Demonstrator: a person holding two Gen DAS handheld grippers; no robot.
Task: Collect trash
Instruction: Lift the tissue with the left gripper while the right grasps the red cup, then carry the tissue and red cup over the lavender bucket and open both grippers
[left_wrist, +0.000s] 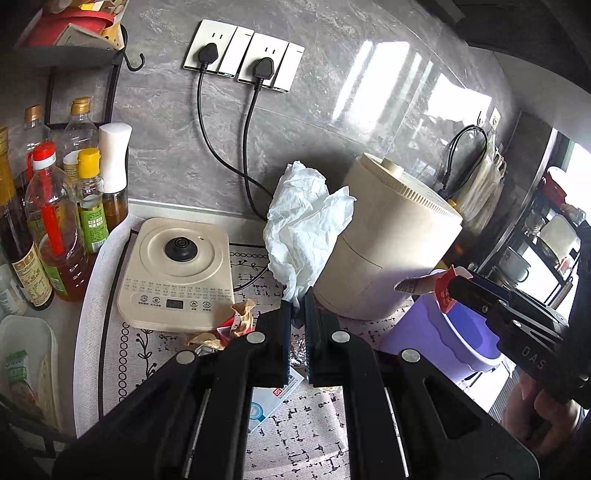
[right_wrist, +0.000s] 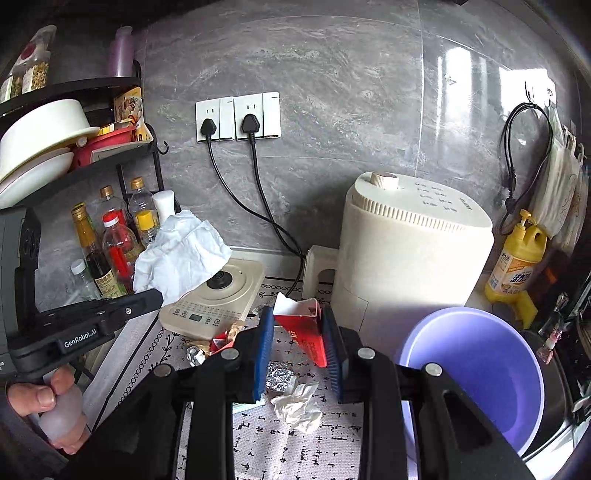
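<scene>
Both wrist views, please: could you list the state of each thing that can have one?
Left gripper: shut on white tissue, held off the mat.
Right gripper: shut on red carton, torn open at the top.
Purple bin: upright, open, nothing visible inside.
Two plugs: both in their sockets.
Foil ball: crumpled, lying on the mat.
Crumpled tissue: lying on the mat.

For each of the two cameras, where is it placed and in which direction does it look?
Left wrist: on the left gripper, facing the wall; its fingers pinch a white tissue; the right gripper enters from the right.
Right wrist: on the right gripper, facing the same wall; it holds a red carton beside the purple bin; the left gripper and the left hand show at left.
Shared: wall sockets, kettle base, cream appliance.
</scene>
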